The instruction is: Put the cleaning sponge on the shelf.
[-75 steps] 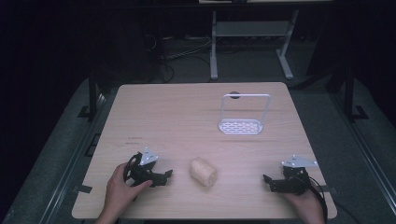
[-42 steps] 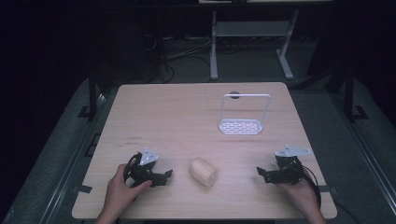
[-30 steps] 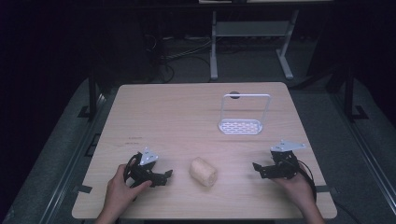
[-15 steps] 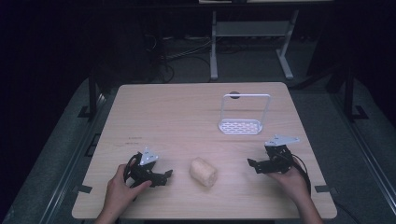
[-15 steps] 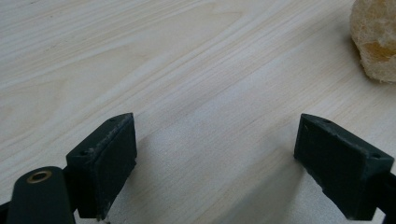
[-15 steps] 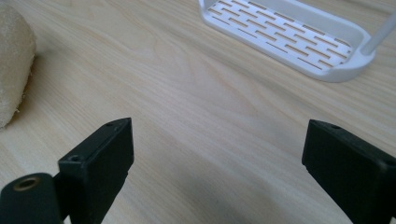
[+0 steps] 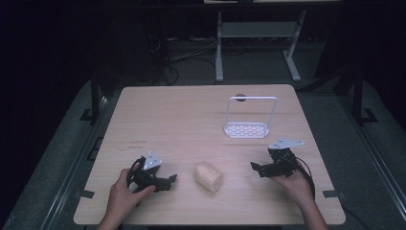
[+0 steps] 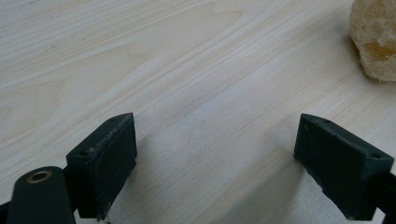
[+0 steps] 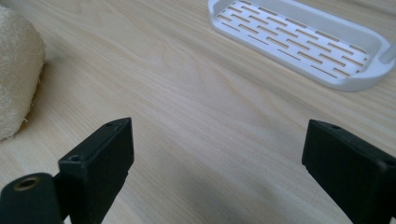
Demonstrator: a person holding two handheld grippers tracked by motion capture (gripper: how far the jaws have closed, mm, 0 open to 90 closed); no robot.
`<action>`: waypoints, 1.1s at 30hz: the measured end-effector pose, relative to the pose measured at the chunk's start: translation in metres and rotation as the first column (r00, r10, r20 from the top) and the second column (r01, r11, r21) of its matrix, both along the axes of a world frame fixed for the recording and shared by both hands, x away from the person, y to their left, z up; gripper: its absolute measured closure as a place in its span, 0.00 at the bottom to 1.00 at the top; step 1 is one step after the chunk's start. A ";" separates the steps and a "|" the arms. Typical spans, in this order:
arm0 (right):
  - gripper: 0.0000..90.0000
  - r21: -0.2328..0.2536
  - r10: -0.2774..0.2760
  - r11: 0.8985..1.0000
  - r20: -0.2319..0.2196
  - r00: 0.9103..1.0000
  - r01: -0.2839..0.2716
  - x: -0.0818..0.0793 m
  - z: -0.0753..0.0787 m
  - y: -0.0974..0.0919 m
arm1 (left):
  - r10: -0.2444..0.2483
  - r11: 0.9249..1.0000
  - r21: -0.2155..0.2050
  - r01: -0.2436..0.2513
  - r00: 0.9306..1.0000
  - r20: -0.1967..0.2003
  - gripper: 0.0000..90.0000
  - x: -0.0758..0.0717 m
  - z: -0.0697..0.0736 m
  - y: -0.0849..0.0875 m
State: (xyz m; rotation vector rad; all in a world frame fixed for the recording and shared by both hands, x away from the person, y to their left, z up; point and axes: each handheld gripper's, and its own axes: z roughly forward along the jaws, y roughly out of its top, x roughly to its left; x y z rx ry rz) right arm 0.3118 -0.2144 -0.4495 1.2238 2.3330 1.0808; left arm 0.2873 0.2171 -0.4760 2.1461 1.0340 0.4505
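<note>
Right hand-held gripper (image 7: 257, 167) has neared loofah (image 7: 208, 176).

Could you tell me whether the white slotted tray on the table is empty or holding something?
Empty. The white slotted tray shows only its bare slotted floor, and the loofah piece lies apart from it on the table.

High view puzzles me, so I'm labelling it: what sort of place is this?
Probably a lab or recording workspace, not a home: a lone wooden table in a dark room, cables and a metal stand behind it, and a person holding a hand-held tool in each hand.
</note>
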 end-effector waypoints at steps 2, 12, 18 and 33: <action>0.10 0.003 0.006 1.000 -0.001 1.000 -0.006 -0.001 0.001 0.001 | 0.000 1.000 0.000 0.000 1.000 0.000 0.14 0.000 0.000 0.000; 0.10 0.012 0.037 0.999 0.013 0.999 -0.037 -0.004 0.005 0.010 | 0.000 1.000 -0.001 0.000 1.000 0.000 0.14 0.000 0.000 0.000; 0.10 0.017 0.058 0.998 0.012 0.998 -0.058 -0.006 0.007 0.018 | 0.000 1.000 -0.001 0.000 1.000 0.000 0.14 0.000 0.000 0.000; 0.10 0.016 0.118 0.993 0.016 0.993 -0.118 -0.012 0.011 0.038 | 0.000 1.000 0.000 0.000 1.000 0.000 0.14 0.000 0.000 0.000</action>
